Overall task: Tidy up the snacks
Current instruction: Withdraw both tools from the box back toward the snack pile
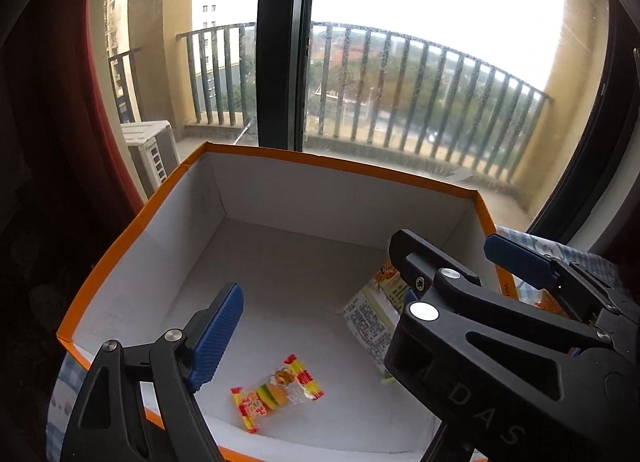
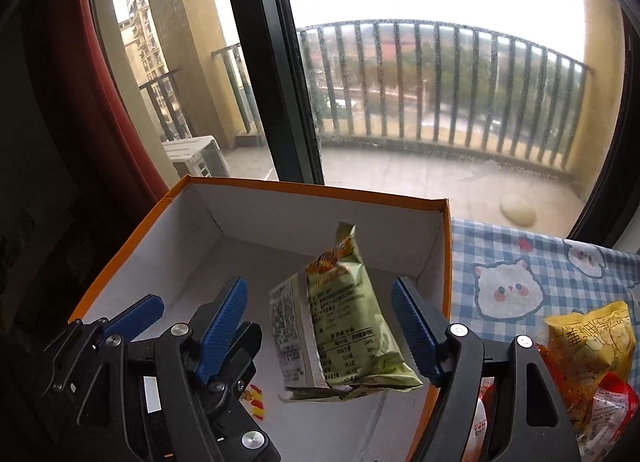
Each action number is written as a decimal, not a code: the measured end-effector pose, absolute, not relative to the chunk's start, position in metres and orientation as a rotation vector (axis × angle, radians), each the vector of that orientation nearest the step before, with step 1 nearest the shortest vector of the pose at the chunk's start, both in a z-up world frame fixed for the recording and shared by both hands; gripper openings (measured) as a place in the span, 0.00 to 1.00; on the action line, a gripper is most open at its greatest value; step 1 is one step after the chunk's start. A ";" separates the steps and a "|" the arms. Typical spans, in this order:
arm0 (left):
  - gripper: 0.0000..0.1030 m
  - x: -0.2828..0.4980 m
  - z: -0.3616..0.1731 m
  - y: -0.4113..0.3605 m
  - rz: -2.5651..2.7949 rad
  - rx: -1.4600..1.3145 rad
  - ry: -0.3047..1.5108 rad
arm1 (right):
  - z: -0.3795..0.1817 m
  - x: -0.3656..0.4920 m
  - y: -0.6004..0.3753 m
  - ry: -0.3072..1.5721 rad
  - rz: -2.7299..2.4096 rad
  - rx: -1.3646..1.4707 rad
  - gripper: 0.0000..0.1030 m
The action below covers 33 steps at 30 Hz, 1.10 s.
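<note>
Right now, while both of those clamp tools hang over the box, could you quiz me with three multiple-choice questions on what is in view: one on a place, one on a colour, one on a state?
1. Where does the burger candy lie?
A. on a plate
B. on the floor of the box
C. in a drawer

2. What colour is the box's rim?
A. orange
B. purple
C. black

3. How does the right gripper stand to the green packet?
A. pressed shut on it
B. open, with the packet between its fingers
C. shut, with the packet far off

Answers:
1 B: it lies on the white bottom inside the walls.
2 A: an orange edge runs along the top of the walls.
3 B: a gap shows between each blue pad and the packet.
</note>
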<state>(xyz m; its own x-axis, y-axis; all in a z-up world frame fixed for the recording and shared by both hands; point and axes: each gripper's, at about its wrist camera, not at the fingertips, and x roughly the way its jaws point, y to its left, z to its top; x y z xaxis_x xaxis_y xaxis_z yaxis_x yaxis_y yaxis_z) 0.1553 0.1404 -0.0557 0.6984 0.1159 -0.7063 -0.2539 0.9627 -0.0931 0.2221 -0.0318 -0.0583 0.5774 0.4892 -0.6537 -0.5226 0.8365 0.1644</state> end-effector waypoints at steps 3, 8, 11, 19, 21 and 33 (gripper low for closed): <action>0.83 0.151 -0.052 0.138 0.228 -0.173 0.759 | -0.059 0.220 -0.029 0.746 0.594 -0.060 0.80; 0.83 0.149 -0.051 0.137 0.200 -0.177 0.775 | -0.059 0.211 -0.030 0.752 0.622 -0.070 0.82; 0.83 0.145 -0.050 0.136 0.208 -0.164 0.761 | -0.057 0.202 -0.036 0.741 0.618 -0.074 0.82; 0.96 0.123 -0.044 0.123 0.219 -0.156 0.732 | -0.047 0.176 -0.052 0.731 0.637 -0.110 0.82; 0.99 0.117 -0.041 0.118 0.217 -0.152 0.729 | -0.043 0.167 -0.058 0.726 0.613 -0.134 0.82; 0.99 0.081 -0.027 0.087 0.144 -0.202 0.727 | -0.020 0.120 -0.115 0.688 0.583 -0.114 0.91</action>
<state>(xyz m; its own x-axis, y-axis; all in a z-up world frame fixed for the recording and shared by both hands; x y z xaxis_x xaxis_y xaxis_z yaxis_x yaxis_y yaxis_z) 0.0808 0.0866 -0.0274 0.7386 0.0607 -0.6714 -0.2003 0.9707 -0.1326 0.1202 -0.1148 -0.0203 0.6206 0.4694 -0.6281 -0.5425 0.8354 0.0884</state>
